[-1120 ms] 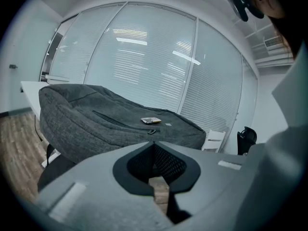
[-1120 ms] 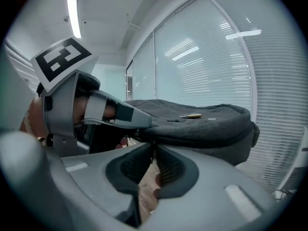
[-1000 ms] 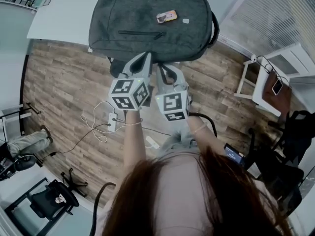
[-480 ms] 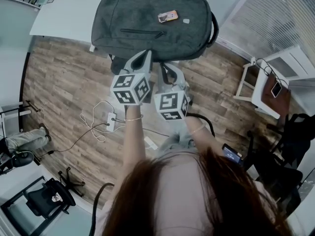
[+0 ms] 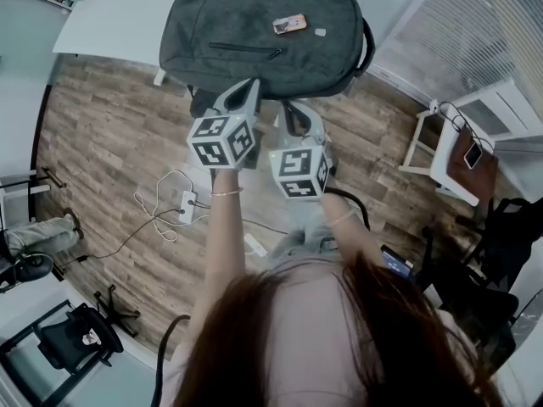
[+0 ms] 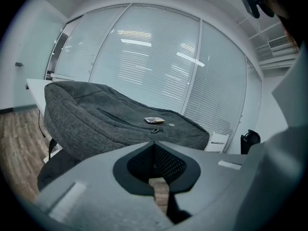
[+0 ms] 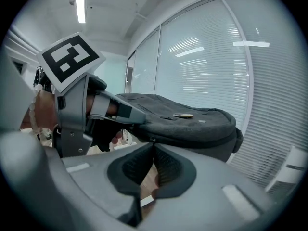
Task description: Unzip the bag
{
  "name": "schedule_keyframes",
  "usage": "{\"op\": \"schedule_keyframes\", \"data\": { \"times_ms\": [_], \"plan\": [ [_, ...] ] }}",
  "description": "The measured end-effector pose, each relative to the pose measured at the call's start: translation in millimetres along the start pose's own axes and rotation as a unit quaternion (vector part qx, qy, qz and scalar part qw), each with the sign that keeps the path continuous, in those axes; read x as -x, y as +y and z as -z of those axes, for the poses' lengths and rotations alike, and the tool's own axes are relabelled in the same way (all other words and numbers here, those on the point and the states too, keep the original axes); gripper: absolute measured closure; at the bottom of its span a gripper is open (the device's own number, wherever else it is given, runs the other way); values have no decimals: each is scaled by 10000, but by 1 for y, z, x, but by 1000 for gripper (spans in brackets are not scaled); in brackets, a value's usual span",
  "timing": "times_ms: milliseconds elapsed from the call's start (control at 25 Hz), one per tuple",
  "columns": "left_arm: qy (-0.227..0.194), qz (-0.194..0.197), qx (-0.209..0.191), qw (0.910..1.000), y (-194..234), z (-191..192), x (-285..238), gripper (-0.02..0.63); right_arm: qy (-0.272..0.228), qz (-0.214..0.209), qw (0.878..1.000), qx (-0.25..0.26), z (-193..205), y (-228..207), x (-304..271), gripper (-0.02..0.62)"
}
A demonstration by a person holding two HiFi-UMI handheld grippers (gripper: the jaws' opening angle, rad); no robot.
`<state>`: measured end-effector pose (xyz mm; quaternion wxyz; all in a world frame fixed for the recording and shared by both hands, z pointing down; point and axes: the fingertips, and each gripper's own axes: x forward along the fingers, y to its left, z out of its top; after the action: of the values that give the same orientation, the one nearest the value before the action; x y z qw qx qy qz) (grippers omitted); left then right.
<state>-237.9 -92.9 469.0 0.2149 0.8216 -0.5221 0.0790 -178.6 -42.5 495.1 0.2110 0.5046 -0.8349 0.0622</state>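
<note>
Long brown hair (image 5: 339, 337), thin wrist bracelet (image 5: 226, 192)

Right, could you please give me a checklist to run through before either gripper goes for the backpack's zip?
1. Backpack lying flat on the white table: ok.
2. Front pocket zip shut, with its pull in plain sight: ok.
3. Left gripper open to take a pull: not ok, jaws together with nothing between them.
4. Right gripper open: not ok, jaws together and empty.
5. Small flat item on top of the backpack, fixed or loose: cannot tell.
</note>
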Motion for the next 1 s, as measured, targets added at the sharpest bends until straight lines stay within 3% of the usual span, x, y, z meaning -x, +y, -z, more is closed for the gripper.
{"op": "schedule_keyframes", "data": {
  "times_ms": [1000],
  "plan": [
    [-103, -84, 92, 9999, 1, 0, 3, 598, 244, 413, 9988, -16, 9, -47, 19, 586]
  ]
}}
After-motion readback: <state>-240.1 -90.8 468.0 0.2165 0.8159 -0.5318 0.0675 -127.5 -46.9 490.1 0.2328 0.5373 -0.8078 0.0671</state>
